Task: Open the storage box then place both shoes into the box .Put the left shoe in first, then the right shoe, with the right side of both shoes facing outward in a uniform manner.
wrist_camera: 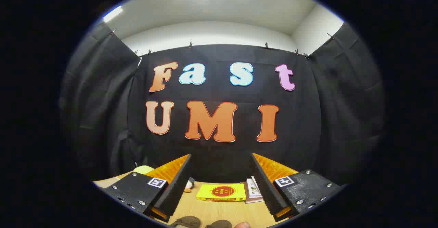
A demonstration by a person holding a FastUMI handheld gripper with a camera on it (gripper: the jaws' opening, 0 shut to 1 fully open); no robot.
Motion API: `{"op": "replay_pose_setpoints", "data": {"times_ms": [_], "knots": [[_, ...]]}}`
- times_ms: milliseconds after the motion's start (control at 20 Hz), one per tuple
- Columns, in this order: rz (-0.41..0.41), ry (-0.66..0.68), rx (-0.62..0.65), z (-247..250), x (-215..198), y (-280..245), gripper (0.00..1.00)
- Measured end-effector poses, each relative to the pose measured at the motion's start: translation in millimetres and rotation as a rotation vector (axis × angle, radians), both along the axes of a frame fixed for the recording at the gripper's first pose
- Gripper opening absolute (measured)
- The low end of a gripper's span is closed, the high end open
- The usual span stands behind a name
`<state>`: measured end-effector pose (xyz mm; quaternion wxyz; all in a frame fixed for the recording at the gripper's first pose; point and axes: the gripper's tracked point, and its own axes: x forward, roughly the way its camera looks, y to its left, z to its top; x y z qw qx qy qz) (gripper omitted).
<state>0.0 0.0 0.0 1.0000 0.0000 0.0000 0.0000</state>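
Pale wooden table [219,209] below, with two dark brownish rounded shapes, likely the shoes [200,222], lying low between the fingers and nearer than the tips, partly cut off so that left and right cannot be told apart. Spread wide, the gripper [220,161], with nothing pinched and open air between the two fingers [176,183]. Touching neither finger, those dark shapes. Just beside them, a small rounded pinkish thing [243,225], too cropped to identify.

Farther along the table, beyond the shapes and between the fingers, a flat yellow box [221,192] with a red round mark on top. Right beside it, close to the right finger, a small stack of booklets [254,190]. Near the left finger, a small pale object [188,184], mostly hidden, and beyond that finger's outer side a yellow-green rounded thing [143,169], also half hidden.

Behind the table, black cloth wall [308,125], clipped along the top, with a white wall and ceiling [212,12] above and a bright lamp overhead. Bare wood between the dark shapes and the yellow box, unobstructed.
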Motion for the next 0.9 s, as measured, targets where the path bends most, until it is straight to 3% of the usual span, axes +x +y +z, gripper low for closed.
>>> {"op": "replay_pose_setpoints", "data": {"times_ms": [250, 600, 800, 900], "knots": [[0.037, 0.033, -0.003, -1.4, -4.8, 17.2, 0.99], [0.075, -0.028, -0.006, 30.8, -10.3, 30.6, 0.99], [0.086, -0.002, -0.026, 17.4, -13.6, 41.6, 0.99], [0.132, 0.063, 0.004, 0.6, -14.8, 53.9, 0.99]]}}
